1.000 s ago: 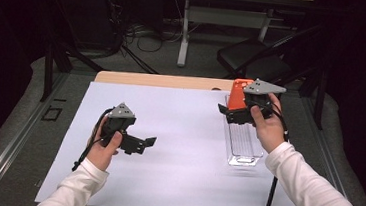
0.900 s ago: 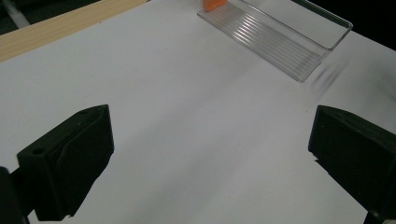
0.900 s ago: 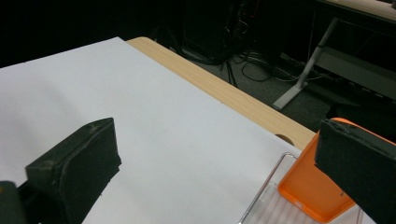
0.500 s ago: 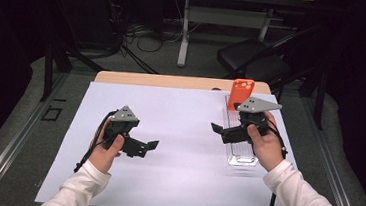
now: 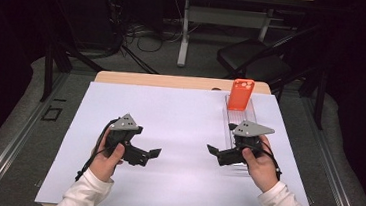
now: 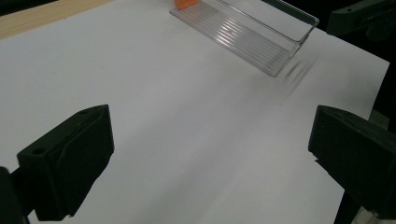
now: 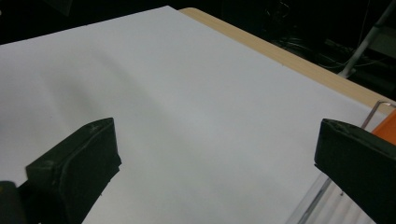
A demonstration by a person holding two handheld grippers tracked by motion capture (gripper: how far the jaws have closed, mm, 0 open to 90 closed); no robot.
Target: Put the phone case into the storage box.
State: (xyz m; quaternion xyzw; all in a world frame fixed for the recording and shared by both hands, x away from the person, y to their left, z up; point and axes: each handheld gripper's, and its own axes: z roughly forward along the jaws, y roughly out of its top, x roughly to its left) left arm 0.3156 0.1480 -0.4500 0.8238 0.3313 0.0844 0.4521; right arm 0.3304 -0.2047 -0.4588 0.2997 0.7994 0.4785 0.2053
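Both pairs of jaws stand wide apart and hold nothing. The left gripper [image 5: 147,154] sits at lower left of the high view; the right gripper [image 5: 215,152] sits at lower centre-right, just beside the near end of a clear tray [image 5: 247,111]. An orange phone [image 5: 241,94] stands in the tray's far end (right of centre, upper half). White paper [image 5: 178,132] covers the table [image 5: 173,81].

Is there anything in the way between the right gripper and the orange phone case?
Nothing visible. The orange phone case stands at the far end of the clear tray, and the open right gripper is by the tray's near end.
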